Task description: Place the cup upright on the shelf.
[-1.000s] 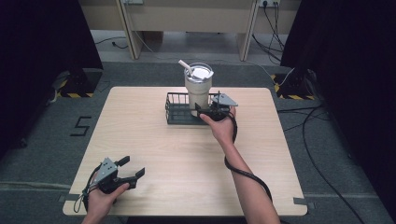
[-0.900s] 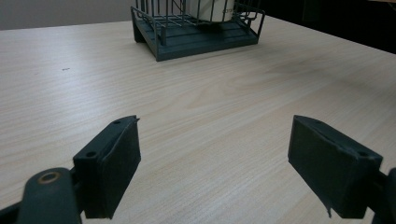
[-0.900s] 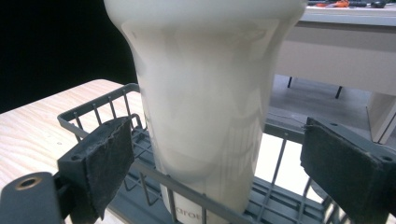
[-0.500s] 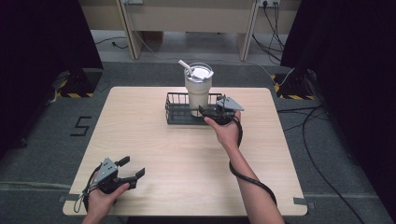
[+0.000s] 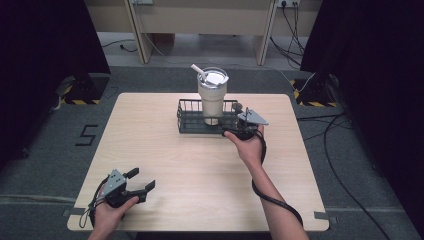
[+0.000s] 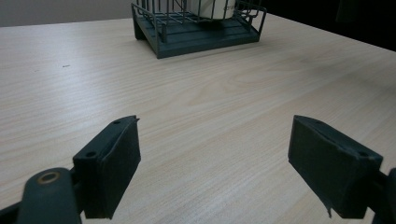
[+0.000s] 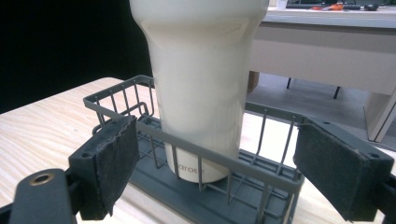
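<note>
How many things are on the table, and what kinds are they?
Cream tumbler with straw: 1
Dark wire basket: 1
Grippers: 2, the left gripper and the right gripper
Total: 4

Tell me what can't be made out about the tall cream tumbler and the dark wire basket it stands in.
- Tall cream tumbler: right gripper view's top edge cuts off its rim and lid.
- Printed lettering low on the tumbler: basket wires cross it, so it is only partly readable.
- Dark wire basket: left gripper view's top edge cuts off its far side.
- Tumbler contents: in the high view the white lid covers them.
</note>
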The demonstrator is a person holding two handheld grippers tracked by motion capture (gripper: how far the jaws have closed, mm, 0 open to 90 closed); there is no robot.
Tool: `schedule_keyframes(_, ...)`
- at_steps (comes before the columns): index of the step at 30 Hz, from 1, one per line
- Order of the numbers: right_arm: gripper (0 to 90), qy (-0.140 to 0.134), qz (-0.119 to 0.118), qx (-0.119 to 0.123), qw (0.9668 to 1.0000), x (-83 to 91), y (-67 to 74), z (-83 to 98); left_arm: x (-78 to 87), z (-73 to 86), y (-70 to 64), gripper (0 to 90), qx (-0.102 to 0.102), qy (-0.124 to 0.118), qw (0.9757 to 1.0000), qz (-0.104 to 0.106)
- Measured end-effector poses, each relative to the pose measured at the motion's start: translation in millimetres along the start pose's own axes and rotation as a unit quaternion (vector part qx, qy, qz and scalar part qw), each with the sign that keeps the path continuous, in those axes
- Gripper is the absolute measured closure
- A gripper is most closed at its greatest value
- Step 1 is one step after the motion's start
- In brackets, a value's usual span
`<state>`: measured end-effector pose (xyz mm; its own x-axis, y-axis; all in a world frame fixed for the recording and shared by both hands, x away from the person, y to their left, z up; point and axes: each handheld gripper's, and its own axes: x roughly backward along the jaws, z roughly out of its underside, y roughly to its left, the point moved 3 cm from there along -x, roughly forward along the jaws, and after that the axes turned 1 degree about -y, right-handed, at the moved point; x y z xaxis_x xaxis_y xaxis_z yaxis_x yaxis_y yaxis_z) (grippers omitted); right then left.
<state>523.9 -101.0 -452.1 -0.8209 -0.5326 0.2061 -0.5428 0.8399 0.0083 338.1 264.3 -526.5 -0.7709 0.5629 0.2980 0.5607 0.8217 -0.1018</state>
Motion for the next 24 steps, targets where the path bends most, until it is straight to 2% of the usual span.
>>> schedule_keyframes(24,15.3,0.010,0.000,0.006,0.9999,36.2,-0.7,15.5,0.3,0.9,0.4,16.2,0.001,0.002,1.0000,-0.004)
